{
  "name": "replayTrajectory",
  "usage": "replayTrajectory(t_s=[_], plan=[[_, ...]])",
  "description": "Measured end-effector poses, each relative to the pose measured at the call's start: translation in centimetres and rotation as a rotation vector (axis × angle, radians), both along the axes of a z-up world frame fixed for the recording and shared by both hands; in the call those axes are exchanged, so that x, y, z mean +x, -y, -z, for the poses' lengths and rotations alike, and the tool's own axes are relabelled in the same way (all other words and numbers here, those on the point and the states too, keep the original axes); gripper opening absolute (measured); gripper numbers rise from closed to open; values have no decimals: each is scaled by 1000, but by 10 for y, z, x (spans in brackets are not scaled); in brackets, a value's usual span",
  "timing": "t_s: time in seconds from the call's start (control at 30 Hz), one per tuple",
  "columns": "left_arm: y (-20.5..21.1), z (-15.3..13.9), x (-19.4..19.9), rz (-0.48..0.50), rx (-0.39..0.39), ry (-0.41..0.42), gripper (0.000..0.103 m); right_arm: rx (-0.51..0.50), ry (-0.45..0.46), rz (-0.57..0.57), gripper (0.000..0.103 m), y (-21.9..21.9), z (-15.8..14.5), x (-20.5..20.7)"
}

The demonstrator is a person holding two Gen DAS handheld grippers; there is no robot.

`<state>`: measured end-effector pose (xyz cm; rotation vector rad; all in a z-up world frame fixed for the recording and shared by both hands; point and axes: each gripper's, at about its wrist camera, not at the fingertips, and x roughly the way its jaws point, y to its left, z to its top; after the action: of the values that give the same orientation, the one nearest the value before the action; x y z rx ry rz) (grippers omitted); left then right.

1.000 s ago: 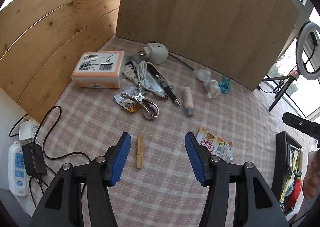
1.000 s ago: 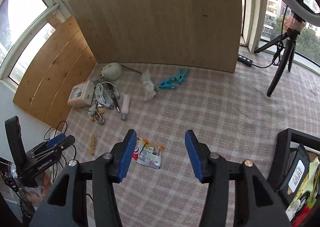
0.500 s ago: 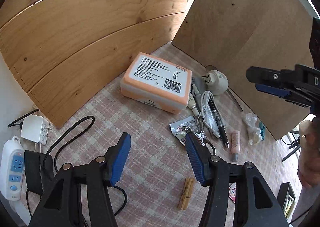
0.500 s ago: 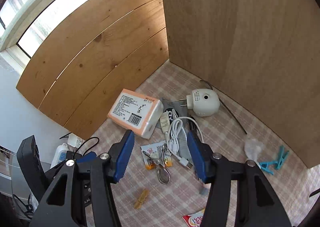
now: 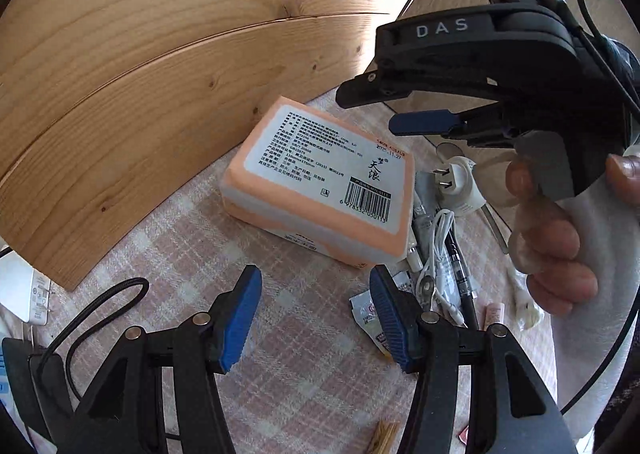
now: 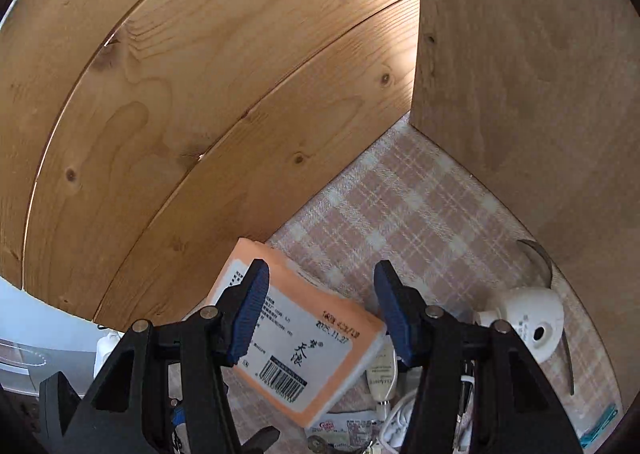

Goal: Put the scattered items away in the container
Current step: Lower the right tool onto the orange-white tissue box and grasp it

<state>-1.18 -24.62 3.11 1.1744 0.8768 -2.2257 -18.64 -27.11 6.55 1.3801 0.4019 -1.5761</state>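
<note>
Orange tissue pack point(image 6: 304, 338) lay on the checked surface point(image 6: 404, 206) beneath the right claw point(image 6: 320, 312), both claws wide and empty; left claw point(image 5: 316, 314) approached alongside, risking collision between them

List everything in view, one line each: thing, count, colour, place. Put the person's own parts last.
tissue pack: 1, orange and white, on the cloth by the plank wall
plug adapter: 1, white, right of the pack near the board
cable: 1, white, coiled beside the pack
pen: 1, black, next to the cable
sachet: 1, white, in front of the pack
clothespin: 1, wooden, at the near edge
black cord: 1, black, looped at left
tablecloth: 1, pink check, under everything
left gripper: 1, black with blue pads, open, near the pack
right gripper: 1, same colours, open, over the pack
hand: 1, holding the right gripper
</note>
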Motion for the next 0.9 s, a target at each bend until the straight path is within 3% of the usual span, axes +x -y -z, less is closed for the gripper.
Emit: replayTrajectory(t_s=[0.13, 0.23, 0.4, 0.67, 0.83, 0.9], plan=[[1, 8, -11, 21, 6, 13, 54, 22, 33, -11, 54, 8, 15, 2], [1, 13, -18, 44, 3, 21, 54, 13, 108, -7, 54, 9, 24, 3], [3, 22, -20, 65, 33, 24, 53, 4, 123, 1, 54, 4, 23, 7], [-19, 15, -16, 118, 3, 37, 38, 16, 108, -23, 55, -15, 12, 23], [-24, 13, -4, 108, -4, 36, 35, 52, 74, -18, 56, -30, 19, 31], [-22, 11, 4, 84, -14, 31, 27, 50, 87, -3, 56, -38, 19, 31]])
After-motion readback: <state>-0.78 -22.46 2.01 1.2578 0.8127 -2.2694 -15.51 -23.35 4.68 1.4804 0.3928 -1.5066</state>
